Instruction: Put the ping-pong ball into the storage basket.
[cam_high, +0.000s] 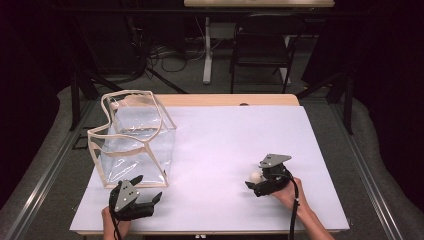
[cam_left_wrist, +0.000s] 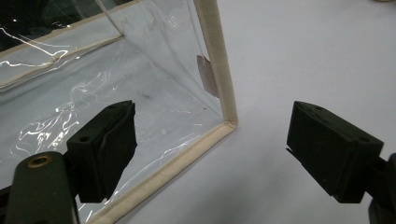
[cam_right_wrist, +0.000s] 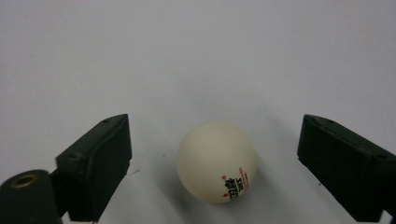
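White ping-pong ball (cam_right_wrist: 216, 161) sits on the white table surface (cam_high: 225, 145), near its right front area, red and black print facing the right gripper view. Right gripper (cam_high: 256, 181) jaws spread wide on either side of the ball — not touching it. Left gripper (cam_high: 148, 189) also spread wide, at the front-left, its jaws straddling the near bottom corner of the clear plastic bag (cam_high: 135, 137) with cream trim — bag standing open.
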